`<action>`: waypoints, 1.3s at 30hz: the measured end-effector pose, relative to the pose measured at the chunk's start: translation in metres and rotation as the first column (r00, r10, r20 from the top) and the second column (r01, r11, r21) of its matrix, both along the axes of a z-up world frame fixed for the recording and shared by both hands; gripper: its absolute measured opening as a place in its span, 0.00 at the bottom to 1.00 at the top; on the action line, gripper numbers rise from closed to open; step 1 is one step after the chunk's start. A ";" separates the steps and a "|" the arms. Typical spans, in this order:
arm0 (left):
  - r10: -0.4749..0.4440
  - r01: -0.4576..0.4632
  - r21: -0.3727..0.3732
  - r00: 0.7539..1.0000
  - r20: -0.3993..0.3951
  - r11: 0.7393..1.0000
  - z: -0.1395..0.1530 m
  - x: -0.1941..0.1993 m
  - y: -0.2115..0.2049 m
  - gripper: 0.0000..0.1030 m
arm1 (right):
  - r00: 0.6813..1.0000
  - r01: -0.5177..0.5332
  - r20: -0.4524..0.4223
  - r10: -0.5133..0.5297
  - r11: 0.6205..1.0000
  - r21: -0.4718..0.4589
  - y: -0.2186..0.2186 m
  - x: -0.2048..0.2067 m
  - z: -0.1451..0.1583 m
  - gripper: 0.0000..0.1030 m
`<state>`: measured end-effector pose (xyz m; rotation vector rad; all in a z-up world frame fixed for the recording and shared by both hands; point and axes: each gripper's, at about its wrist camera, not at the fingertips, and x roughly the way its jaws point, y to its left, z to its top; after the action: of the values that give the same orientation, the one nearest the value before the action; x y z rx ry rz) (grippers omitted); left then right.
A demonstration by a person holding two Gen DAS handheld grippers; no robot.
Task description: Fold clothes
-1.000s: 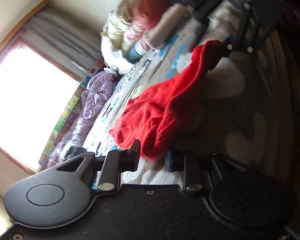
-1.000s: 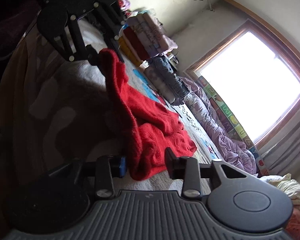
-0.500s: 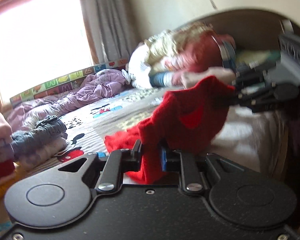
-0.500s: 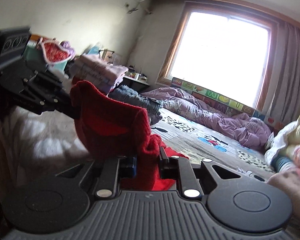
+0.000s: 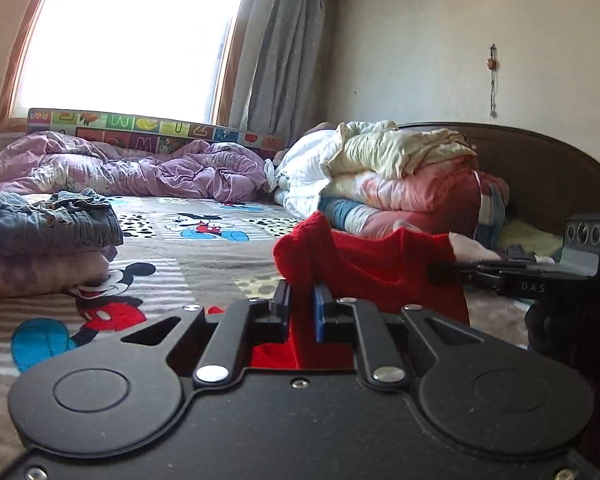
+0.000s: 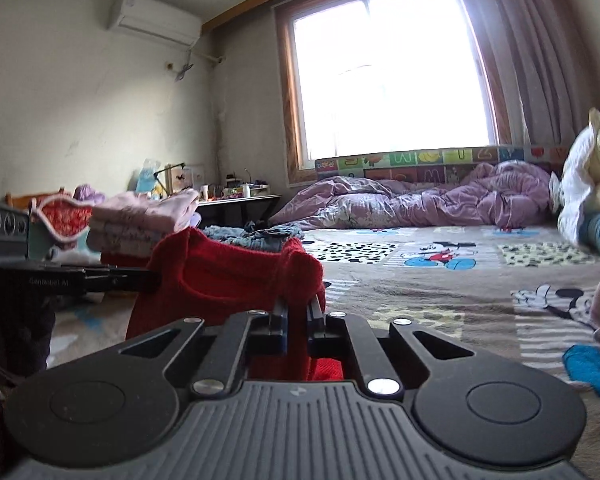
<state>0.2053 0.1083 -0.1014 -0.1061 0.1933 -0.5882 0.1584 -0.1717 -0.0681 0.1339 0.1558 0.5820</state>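
Over bed (image 5: 204, 256), both grippers level, clamping red garment (image 5: 380, 268).

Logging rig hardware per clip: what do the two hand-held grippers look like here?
Both are matte black with two round discs, silver rivets and angled linkage bars. The left hand-held gripper has blue finger pads and a smooth base; the right hand-held gripper has a grey ribbed base. No cables or sleeves visible.

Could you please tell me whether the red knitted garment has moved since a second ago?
Yes. The red knitted garment has been lifted off the cartoon-print bedspread, where most of it lay, and now hangs stretched between the left claw and right claw.
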 end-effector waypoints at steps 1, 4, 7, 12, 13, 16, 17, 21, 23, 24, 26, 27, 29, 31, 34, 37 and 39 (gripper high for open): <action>0.003 -0.003 -0.011 1.000 -0.005 1.000 0.000 0.006 0.001 0.10 | 1.000 -0.001 -0.011 0.001 1.000 0.023 -0.002 0.008 -0.001 0.09; 0.010 -0.011 -0.048 1.000 -0.023 0.999 -0.002 0.022 0.004 0.10 | 0.999 -0.003 -0.036 0.006 0.998 0.067 -0.005 0.033 -0.004 0.09; 0.014 -0.017 -0.078 0.999 -0.035 0.997 -0.003 0.038 0.008 0.10 | 0.998 -0.005 -0.060 0.011 0.995 0.096 -0.005 0.055 -0.006 0.09; 0.020 -0.026 -0.104 0.998 -0.057 0.994 -0.007 0.066 0.013 0.10 | 0.994 -0.002 -0.108 0.018 0.989 0.146 -0.008 0.089 -0.010 0.09; 0.021 -0.027 -0.107 0.998 -0.062 0.994 -0.008 0.070 0.013 0.10 | 0.993 -0.003 -0.119 0.022 0.988 0.155 -0.009 0.095 -0.011 0.09; 0.019 -0.027 -0.108 0.997 -0.076 0.994 -0.012 0.086 0.014 0.10 | 0.987 0.004 -0.158 0.024 0.985 0.173 -0.009 0.112 -0.016 0.09; 0.019 -0.028 -0.107 0.996 -0.083 0.994 -0.013 0.091 0.014 0.10 | 0.985 0.008 -0.171 0.023 0.984 0.176 -0.010 0.118 -0.019 0.09; 0.020 -0.032 -0.103 0.993 -0.120 0.994 -0.021 0.109 0.013 0.09 | 0.976 0.020 -0.218 0.024 0.980 0.197 -0.011 0.137 -0.028 0.09; 0.019 -0.033 -0.101 0.990 -0.137 0.994 -0.025 0.115 0.012 0.09 | 0.971 0.019 -0.238 0.032 0.978 0.208 -0.011 0.145 -0.031 0.09; 0.017 -0.031 -0.101 0.990 -0.143 0.994 -0.026 0.118 0.011 0.09 | 0.968 0.020 -0.250 0.035 0.977 0.213 -0.011 0.148 -0.034 0.09; 0.018 -0.032 -0.089 0.987 -0.161 0.996 -0.030 0.124 0.009 0.09 | 0.961 0.025 -0.273 0.039 0.974 0.224 -0.011 0.154 -0.038 0.09; 0.018 -0.033 -0.083 0.985 -0.171 0.996 -0.032 0.128 0.008 0.09 | 0.957 0.030 -0.287 0.039 0.972 0.231 -0.011 0.157 -0.041 0.09; 0.020 -0.034 -0.071 0.981 -0.193 0.997 -0.036 0.135 0.007 0.09 | 0.947 0.042 -0.318 0.039 0.969 0.245 -0.012 0.163 -0.048 0.09; 0.024 -0.039 -0.063 0.975 -0.221 0.997 -0.041 0.141 0.006 0.09 | 0.932 0.055 -0.359 0.042 0.966 0.254 -0.013 0.170 -0.055 0.09; 0.029 -0.046 -0.062 0.968 -0.248 0.997 -0.046 0.146 0.006 0.09 | 0.908 0.066 -0.415 0.054 0.961 0.268 -0.015 0.180 -0.066 0.09; 0.035 -0.055 -0.065 0.960 -0.277 0.996 -0.049 0.150 0.008 0.09 | 0.879 0.077 -0.470 0.073 0.953 0.292 -0.017 0.189 -0.076 0.09; 0.040 -0.061 -0.063 0.953 -0.301 0.996 -0.051 0.153 0.008 0.09 | 0.861 0.086 -0.501 0.085 0.947 0.308 -0.020 0.193 -0.081 0.09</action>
<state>0.3588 0.1164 -0.1528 -0.2701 0.4635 -0.5260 0.3513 -0.1914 -0.1493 0.6107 0.5786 0.5576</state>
